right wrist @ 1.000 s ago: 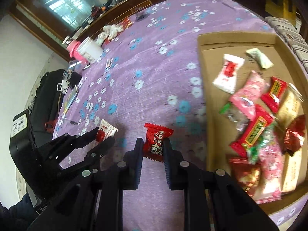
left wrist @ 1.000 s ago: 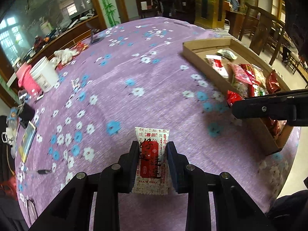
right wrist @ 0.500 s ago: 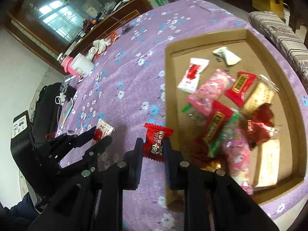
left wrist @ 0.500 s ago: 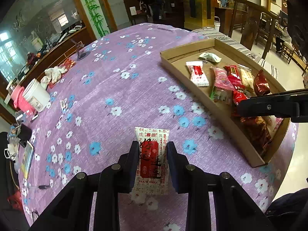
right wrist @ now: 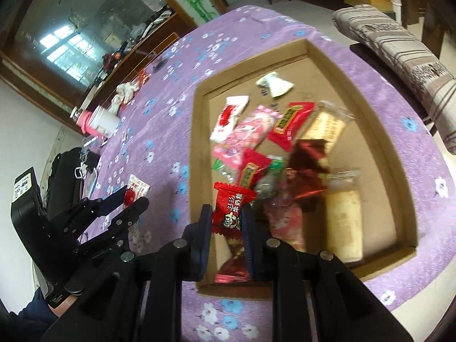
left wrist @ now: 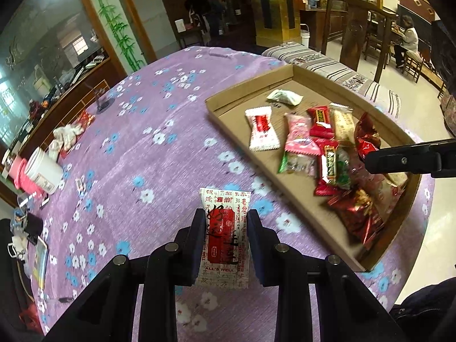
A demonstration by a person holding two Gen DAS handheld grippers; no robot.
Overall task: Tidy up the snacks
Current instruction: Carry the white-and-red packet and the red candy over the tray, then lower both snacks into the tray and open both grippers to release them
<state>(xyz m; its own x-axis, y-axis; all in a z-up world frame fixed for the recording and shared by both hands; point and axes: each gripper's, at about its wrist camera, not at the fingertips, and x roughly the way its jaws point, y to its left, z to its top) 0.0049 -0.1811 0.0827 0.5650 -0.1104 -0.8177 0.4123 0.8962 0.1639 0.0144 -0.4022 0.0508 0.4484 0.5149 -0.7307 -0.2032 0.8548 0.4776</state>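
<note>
Spreading beneath everything, the purple flowered tablecloth (left wrist: 159, 154) had slid leftward in both views since a second before, so the shallow cardboard tray (right wrist: 379, 148) of crinkly wrappers now lay under the right gripper (right wrist: 227, 216). That gripper stayed clamped on a glossy red candy (right wrist: 231, 209) above the tray's near end (ready, I judged, for release). The left gripper (left wrist: 226, 229) pinched a flat white-and-red sachet (left wrist: 225, 233) over cloth, short of the tray.

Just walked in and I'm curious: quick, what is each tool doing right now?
Left tool: closed on a white and red snack packet.
Right tool: closed on a red candy packet, over the cardboard tray.
</note>
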